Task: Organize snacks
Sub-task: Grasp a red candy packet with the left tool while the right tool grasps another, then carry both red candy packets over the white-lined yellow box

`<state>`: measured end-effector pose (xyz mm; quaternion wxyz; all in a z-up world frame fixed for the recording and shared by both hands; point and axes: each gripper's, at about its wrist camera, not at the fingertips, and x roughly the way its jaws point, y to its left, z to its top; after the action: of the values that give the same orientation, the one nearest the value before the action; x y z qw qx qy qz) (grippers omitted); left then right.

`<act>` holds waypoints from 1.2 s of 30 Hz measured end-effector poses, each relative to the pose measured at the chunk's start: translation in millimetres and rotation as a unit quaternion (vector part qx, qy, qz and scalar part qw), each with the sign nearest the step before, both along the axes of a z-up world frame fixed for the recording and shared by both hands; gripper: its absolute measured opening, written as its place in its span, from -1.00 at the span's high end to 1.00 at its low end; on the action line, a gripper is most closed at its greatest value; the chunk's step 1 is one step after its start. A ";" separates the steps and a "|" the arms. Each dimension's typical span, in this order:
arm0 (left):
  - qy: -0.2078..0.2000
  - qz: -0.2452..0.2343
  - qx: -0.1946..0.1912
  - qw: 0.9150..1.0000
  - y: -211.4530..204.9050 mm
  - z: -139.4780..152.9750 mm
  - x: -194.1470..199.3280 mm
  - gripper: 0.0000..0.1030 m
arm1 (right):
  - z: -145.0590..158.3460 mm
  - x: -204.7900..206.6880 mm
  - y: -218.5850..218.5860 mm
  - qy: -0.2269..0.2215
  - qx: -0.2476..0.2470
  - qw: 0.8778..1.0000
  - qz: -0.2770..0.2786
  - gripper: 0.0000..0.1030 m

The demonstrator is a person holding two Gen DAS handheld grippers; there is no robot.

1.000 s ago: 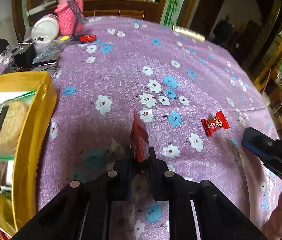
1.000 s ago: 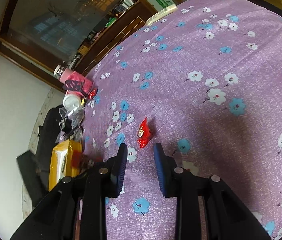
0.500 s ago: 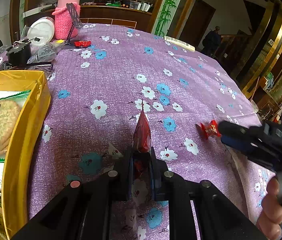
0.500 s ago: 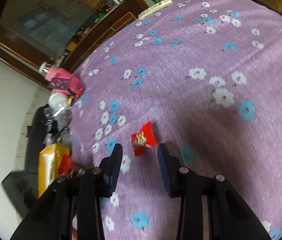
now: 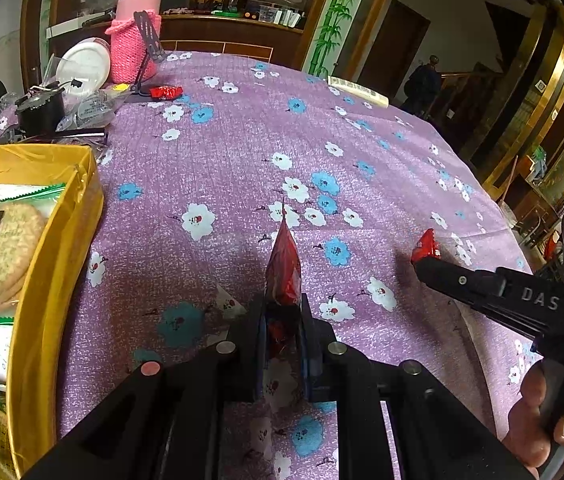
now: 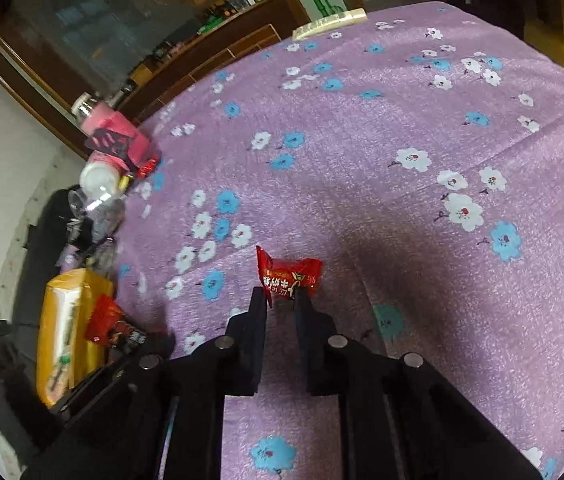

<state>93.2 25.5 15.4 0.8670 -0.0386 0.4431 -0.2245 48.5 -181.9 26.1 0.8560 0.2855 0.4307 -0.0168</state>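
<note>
Right hand-held gripper [image 6: 280, 300] had just closed its jaws on the near edge of a red snack packet [image 6: 290, 276] lying on the purple flowered cloth of the bench [image 6: 421, 200]; half a second earlier the jaws stood apart with that packet loose between them. In my judgement the pick-up was thereby made, with lifting and carrying to the box not yet begun. Left hand-held gripper [image 5: 282, 308] was clamped shut on a second red packet [image 5: 283, 264], held upright above the cloth, unchanged over the same interval. Yellow box [image 5: 58, 264] sat at the near left of the bench, already holding biscuit packs [image 5: 2, 248]. A third red sweet [image 5: 166, 92] lay at the far left, beside the pink knitted jar cover [image 5: 132, 52].
</note>
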 end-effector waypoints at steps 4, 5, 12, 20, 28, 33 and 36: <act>-0.009 -0.002 -0.006 1.000 0.7 4.7 -3.4 0.77 | 5.5 -1.6 2.0 -0.018 0.012 1.000 0.011 0.74; -0.009 -0.003 -0.009 1.000 1.1 5.1 -4.0 0.77 | 7.6 -2.1 2.9 -0.022 0.010 1.000 0.012 0.74; -0.006 -0.009 -0.033 0.999 4.7 8.9 -5.7 0.77 | 20.9 -7.2 1.8 -0.046 0.005 0.999 0.013 0.74; -0.017 -0.019 -0.049 0.998 3.5 13.3 -9.3 0.77 | 31.2 -11.2 5.2 -0.064 -0.004 0.998 0.021 0.74; -0.029 -0.014 -0.045 0.998 1.4 22.4 -15.4 0.77 | 41.7 -14.5 18.2 -0.088 -0.029 0.995 0.040 0.74; -0.020 -0.021 -0.050 0.998 -2.2 35.6 -25.5 0.77 | 42.9 -15.2 17.9 -0.092 -0.019 0.995 0.044 0.74; -0.011 -0.022 -0.055 0.998 2.7 44.5 -33.0 0.77 | 44.0 -15.0 17.2 -0.095 -0.016 0.994 0.045 0.74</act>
<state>60.2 28.2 59.9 0.8631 -0.0742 0.4215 -0.2682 33.5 -164.7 70.1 0.8971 0.2530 0.3598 0.0418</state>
